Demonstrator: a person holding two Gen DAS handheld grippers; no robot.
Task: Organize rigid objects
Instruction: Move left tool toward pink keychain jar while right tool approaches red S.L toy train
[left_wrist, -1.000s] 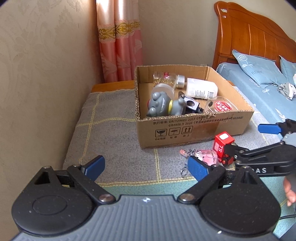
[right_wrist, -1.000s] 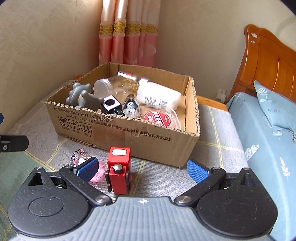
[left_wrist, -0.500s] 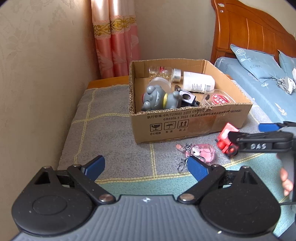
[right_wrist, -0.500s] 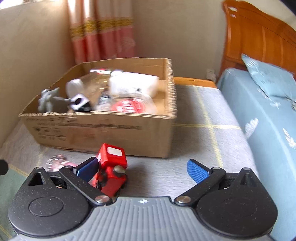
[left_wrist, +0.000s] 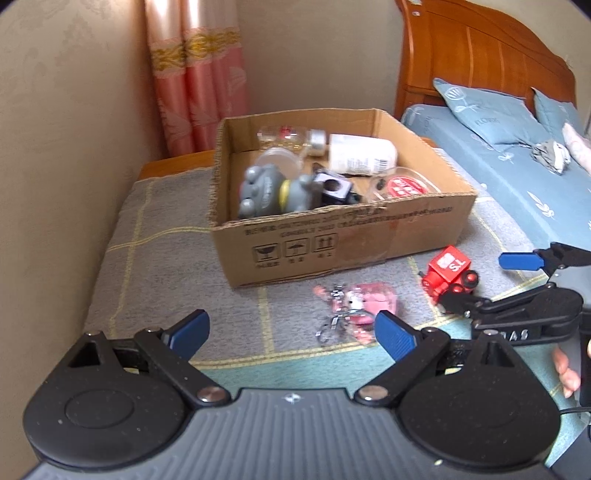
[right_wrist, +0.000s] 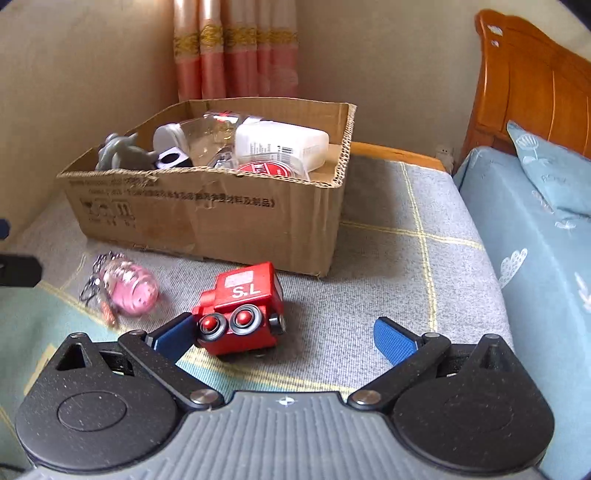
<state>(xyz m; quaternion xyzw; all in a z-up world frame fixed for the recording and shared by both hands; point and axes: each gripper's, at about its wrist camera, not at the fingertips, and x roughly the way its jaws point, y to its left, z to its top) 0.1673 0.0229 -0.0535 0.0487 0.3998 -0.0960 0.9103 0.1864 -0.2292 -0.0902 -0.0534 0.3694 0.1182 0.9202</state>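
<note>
both grippers (left_wrist: 291, 328) (right_wrist: 284, 332) angled down, fingers spread

beige patterned wall (left_wrist: 74, 110) to my left, pink curtain (left_wrist: 195, 85), wooden headboard (left_wrist: 480, 62), blue bedding (right_wrist: 535, 229), grey checked blanket (left_wrist: 166, 251), daylight

The left gripper (left_wrist: 291, 330) points downward at a slant with its blue pads spread wide and nothing between them. The right gripper (right_wrist: 284, 338) is tilted down much the same way, its jaws also wide apart and not pressing on anything. From the left wrist view, fingertips (left_wrist: 565, 369) of the person's right hand show curled around that gripper's handle.
</note>
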